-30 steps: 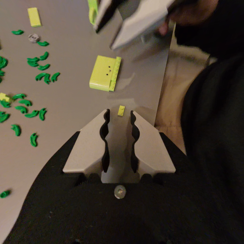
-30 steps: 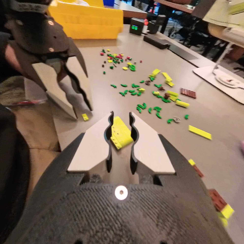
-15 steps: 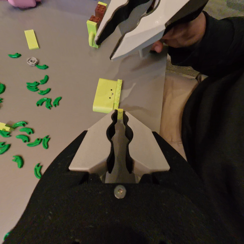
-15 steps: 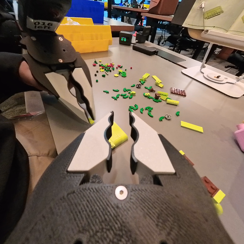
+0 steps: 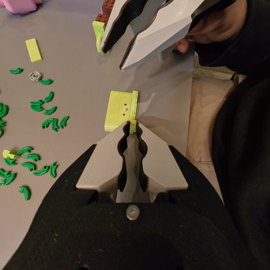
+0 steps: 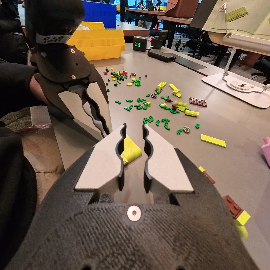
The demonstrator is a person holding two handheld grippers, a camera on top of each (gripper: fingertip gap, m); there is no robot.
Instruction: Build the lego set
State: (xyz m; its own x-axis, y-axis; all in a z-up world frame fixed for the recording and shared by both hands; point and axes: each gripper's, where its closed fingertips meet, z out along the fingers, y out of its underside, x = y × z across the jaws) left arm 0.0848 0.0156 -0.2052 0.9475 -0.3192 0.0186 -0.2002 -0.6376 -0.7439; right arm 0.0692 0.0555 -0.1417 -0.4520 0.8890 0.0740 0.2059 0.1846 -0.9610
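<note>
A lime block with a small printed face [image 5: 119,111] lies flat on the grey table [image 5: 81,73], with a studded lime strip along its right side. My left gripper [image 5: 133,124] is shut on a small lime plate [image 5: 132,129] and holds it against the near end of that strip. My right gripper [image 5: 113,59] hangs open and empty above and beyond the block. In the right wrist view, the right gripper [image 6: 133,125] is open over the block [image 6: 131,149], and the left gripper [image 6: 105,133] reaches down at the block's left end.
Several green leaf pieces [image 5: 49,111], a lime tile [image 5: 33,50] and a grey round piece [image 5: 35,76] lie to the left. A brown-and-lime assembly [image 5: 100,23] stands beyond. The table edge [image 5: 190,116] runs close on the right. A yellow bin [image 6: 96,42] and booklet stand [image 6: 236,87] sit farther back. Tip to tip, the grippers are about 8 centimetres apart. My left tips are roughly 4 centimetres from the block [image 6: 131,149]. Seen from the left wrist view [image 5: 118,98] as well.
My left gripper moved forward, closed on the small lime plate and brought it up to the block's studded strip. My right gripper drew back from the block and stayed open.
</note>
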